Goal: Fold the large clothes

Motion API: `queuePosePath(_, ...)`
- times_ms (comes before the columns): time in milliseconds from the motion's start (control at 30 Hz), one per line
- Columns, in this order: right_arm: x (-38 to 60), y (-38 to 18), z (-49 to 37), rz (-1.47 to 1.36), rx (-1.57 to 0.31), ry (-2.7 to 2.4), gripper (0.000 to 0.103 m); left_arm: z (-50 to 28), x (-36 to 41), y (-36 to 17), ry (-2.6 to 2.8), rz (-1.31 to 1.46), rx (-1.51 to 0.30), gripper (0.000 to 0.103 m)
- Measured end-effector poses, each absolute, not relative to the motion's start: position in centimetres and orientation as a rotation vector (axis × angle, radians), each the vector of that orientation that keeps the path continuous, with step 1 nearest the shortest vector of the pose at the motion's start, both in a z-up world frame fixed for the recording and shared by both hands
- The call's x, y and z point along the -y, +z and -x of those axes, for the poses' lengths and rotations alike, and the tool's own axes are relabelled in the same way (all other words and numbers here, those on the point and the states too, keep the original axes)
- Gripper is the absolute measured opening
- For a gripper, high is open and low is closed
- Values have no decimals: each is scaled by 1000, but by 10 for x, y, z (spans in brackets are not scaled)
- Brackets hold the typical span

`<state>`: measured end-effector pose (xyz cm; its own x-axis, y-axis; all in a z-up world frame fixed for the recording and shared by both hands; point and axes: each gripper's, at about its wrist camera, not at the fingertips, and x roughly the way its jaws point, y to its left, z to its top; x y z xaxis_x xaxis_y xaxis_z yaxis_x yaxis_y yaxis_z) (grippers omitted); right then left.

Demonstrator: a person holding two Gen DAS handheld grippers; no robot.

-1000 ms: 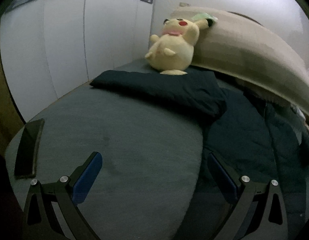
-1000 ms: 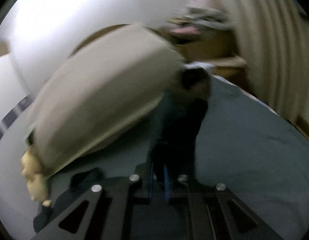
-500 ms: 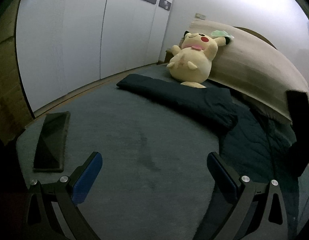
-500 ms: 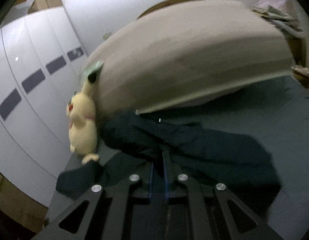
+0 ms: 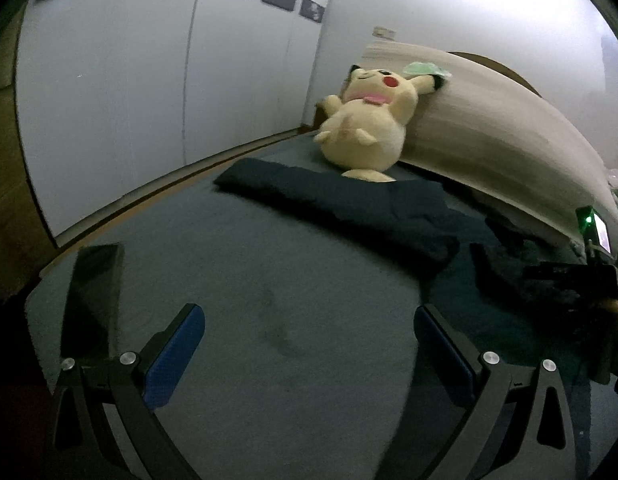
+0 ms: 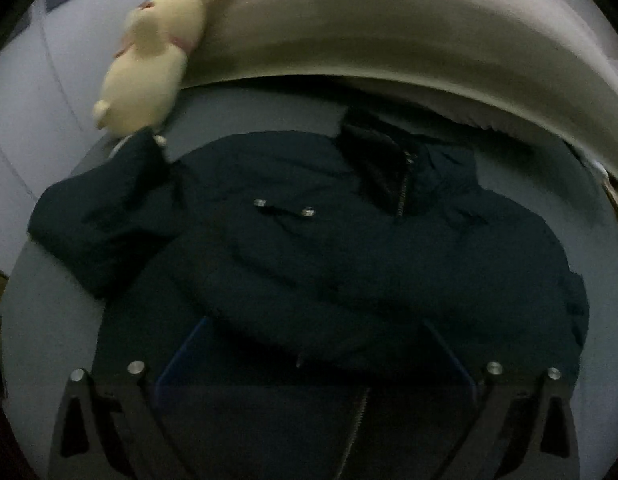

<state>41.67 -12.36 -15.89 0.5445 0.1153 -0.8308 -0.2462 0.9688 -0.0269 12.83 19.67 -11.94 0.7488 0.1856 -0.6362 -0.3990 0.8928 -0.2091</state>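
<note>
A dark navy padded jacket with a front zip lay spread face-up on the grey-blue bed, directly ahead of the right tongs, whose fingers stood wide apart with nothing held; half a second before, they had been shut. The left tongs, also spread and empty, hovered over bare bedding with the jacket's sleeve beyond them, below a yellow plush toy. Folding seemed barely begun; the next move likely called for gripping a sleeve or hem.

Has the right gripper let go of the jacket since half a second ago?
Yes. The right gripper was shut with dark fabric at its tips; now its jaws stand wide apart over the jacket, which lies spread on the bed below the headboard cushion.
</note>
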Motion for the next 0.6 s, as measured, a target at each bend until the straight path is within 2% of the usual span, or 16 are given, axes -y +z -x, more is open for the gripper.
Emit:
queuePosePath(167,157,-117,-391,34,-868,282,103,-161,-169,-104,189,360,-668,103)
queuePosePath(300,237,-98,-360,-164,-794,298,103,-217,-128,-99,-8,402,-756,103)
queuePosePath(433,327,-112,-335,-299,-794,218,103,-284,-77,-109,-144,392,-877,103)
queuePosePath(600,435,-144,-318,-493,-815,115,103,-365,-36,-151,-127,402,-1049,103)
